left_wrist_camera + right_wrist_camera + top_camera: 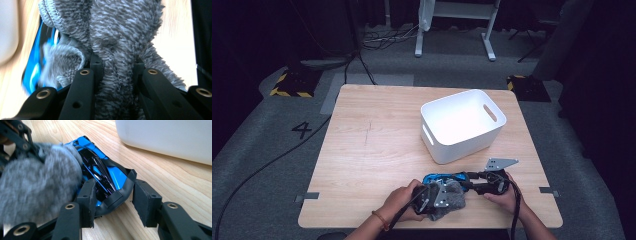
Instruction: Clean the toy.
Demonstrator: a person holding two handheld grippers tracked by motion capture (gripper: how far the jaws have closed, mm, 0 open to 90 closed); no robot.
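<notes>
On the pale wooden tabletop [377, 145], the left claw [435, 196] is clenching a fuzzy grey knitted cloth [117, 42] against a glossy blue-and-black toy car [102, 173], which the right claw [113, 200] is gripping near a white plastic bin [462, 125]; grey carpeted floor [262, 150] is surrounding it.

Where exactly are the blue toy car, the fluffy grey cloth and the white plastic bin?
Glossy blue and black toy car [105, 173]: right gripper view, on its roof.
Fluffy grey knitted cloth [117, 37]: left gripper view, on its bunched middle.
White plastic bin with handle slots [462, 142]: high view, on its front wall.
</notes>
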